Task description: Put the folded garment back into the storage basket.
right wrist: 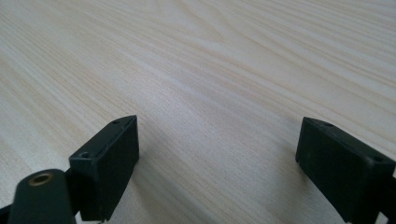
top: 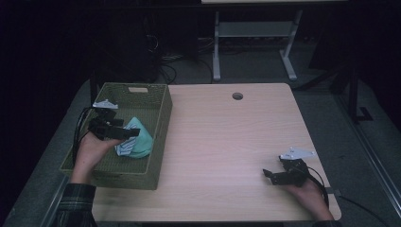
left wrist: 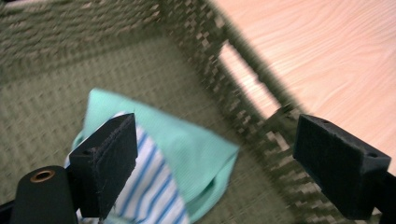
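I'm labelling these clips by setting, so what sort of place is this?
Probably a lab or workshop: a plain wooden table with a cable hole, cables on the floor, and another workbench's metal legs behind.

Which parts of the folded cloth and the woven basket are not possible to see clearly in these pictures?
- Folded mint-green and blue-striped cloth: in the left gripper view its near part is cut off by the bottom edge and covered by one jaw of the left gripper; in the high view the same gripper overlaps its left side.
- Olive woven rectangular basket: blurred in the left gripper view; in the high view its floor is dark and its weave too small.
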`<action>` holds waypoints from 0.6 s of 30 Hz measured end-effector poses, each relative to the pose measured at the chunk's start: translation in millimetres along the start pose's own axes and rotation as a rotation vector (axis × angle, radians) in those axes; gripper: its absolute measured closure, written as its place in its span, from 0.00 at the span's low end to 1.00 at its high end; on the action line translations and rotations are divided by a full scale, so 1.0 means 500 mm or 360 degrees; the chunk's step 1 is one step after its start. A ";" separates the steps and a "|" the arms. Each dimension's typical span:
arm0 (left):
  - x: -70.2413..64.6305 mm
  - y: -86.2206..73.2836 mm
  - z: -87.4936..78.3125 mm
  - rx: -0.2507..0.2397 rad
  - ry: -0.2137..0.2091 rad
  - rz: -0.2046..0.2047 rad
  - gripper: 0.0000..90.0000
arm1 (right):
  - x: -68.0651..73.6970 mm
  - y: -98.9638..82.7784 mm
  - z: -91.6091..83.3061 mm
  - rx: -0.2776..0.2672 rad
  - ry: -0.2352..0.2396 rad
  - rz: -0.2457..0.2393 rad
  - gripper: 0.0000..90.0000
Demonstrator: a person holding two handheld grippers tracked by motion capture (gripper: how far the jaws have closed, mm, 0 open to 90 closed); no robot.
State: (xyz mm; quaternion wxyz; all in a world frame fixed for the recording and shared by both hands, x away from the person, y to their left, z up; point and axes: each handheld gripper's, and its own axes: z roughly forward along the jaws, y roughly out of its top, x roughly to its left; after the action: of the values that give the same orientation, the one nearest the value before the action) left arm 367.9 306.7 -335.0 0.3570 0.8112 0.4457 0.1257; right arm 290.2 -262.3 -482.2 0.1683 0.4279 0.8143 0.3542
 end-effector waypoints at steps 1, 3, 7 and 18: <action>-0.008 0.004 -0.001 -0.0011 -0.0007 0.0011 0.15 | 0.000 0.000 0.000 0.0000 0.0000 0.0000 0.15; -0.024 0.013 -0.002 -0.0025 -0.0021 0.0037 0.15 | 0.000 0.000 0.000 0.0000 0.0000 -0.0001 0.15; -0.054 0.029 -0.003 -0.0053 -0.0051 0.0083 0.15 | -0.001 0.000 0.000 -0.0005 -0.0002 -0.0009 0.15; -0.148 0.060 0.031 -0.0063 -0.0167 0.0188 0.14 | 0.001 0.000 0.001 0.0008 0.0010 -0.0002 0.13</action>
State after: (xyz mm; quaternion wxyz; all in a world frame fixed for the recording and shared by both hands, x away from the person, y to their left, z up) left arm 352.5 228.7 -317.0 0.3879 0.8344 0.3752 0.1126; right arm 290.2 -261.6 -482.3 0.1648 0.4266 0.8160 0.3534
